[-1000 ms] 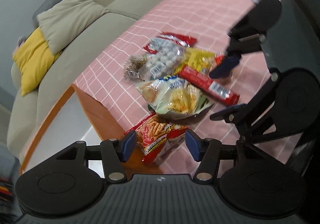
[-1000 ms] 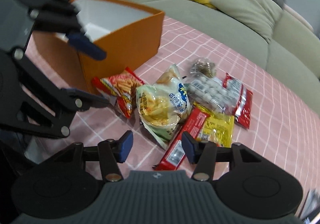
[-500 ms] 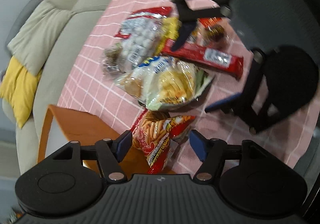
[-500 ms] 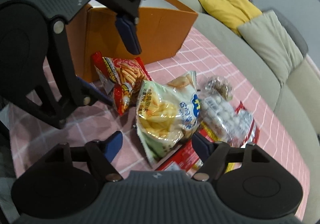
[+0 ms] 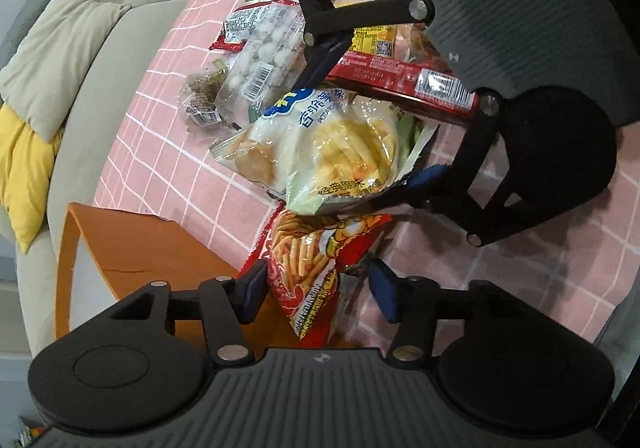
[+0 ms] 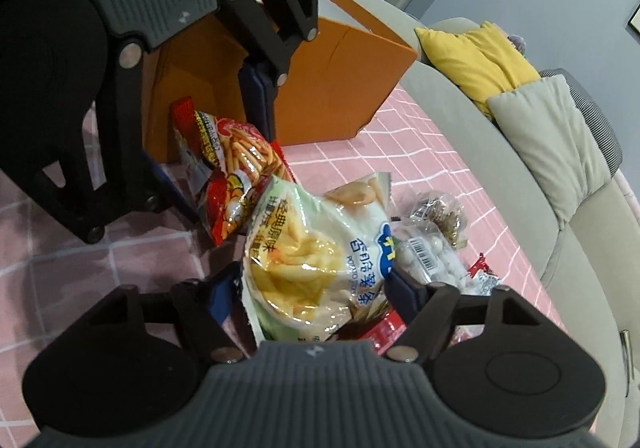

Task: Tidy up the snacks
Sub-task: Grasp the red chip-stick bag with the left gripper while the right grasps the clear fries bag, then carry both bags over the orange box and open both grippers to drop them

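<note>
Two tools work the snack pile at once. From the left wrist, the left tool (image 5: 318,290) has its blue pads apart on either side of the red fries bag (image 5: 316,260), and its jaws are closing; the left pad sits against the bag's edge, while the right pad stands just clear of it, so no firm grip shows. The bag lies on the pink checked tabletop (image 5: 168,127), its lower end over the corner of the orange box (image 5: 132,248). Beyond it, the right tool (image 5: 372,115) straddles the pale potato-stick bag (image 5: 332,151). Its black linkage hides part of the long red packet (image 5: 404,81) and most of the yellow packet behind.

From the right wrist, the right tool (image 6: 310,288) has the potato-stick bag (image 6: 316,260) between its pads as the jaws are closing; whether the pads press on it I cannot tell, since the bag bulges over both. The left tool (image 6: 224,159) fills the upper left and covers much of the orange box (image 6: 340,87). The red fries bag (image 6: 232,175) stands tilted against that box. A clear bag of white balls (image 6: 428,256) is cut off behind the right pad.
</note>
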Demonstrator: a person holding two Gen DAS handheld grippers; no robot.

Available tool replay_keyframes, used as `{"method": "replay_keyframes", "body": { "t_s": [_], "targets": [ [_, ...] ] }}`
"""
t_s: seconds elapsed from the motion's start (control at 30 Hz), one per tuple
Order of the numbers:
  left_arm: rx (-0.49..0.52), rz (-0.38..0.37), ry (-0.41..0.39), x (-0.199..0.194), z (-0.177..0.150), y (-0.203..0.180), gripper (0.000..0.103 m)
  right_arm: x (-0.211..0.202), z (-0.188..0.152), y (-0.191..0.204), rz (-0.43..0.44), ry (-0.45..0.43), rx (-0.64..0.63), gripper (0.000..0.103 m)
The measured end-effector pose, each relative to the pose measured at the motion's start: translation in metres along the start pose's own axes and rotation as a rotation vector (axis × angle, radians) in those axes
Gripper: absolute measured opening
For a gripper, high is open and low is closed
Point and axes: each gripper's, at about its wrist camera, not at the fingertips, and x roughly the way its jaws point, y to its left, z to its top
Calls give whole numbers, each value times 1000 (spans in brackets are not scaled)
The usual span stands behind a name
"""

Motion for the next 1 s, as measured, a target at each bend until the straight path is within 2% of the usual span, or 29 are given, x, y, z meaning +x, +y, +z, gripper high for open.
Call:
{"method": "replay_keyframes", "body": {
  "t_s": [0.1, 0.13, 0.23, 0.27, 0.37, 0.53, 0.8, 1.0],
  "targets": [
    [-3, 12, -12, -5, -1, -2, 51, -1, 0, -1, 0, 2, 5, 68],
    [-8, 11, -14, -6, -1, -1, 50, -2, 0, -2, 10, 2, 8, 62],
    [-49, -11, -23, -11, -2, 3, 44, -4, 1, -5, 36, 8, 19, 58],
    [-63, -19, -25, -13, -2, 4, 42, -3, 1, -7, 46, 10, 27, 52],
    [-84, -23, -36, -19, -2, 6, 40, -7, 3, -15, 86, 21, 74, 46],
    [-136, -26, -62, -34, -4, 11, 39, -16, 8, -27, 125, 24, 146, 44],
    [-275, -2, -120, -70, -8, 22, 38, -44, 13, -42, 125, -9, 225, 44],
    [-397, 12, -206, -110, -21, 29, 38, -72, 19, -51, 114, -39, 259, 44]
  ]
}}
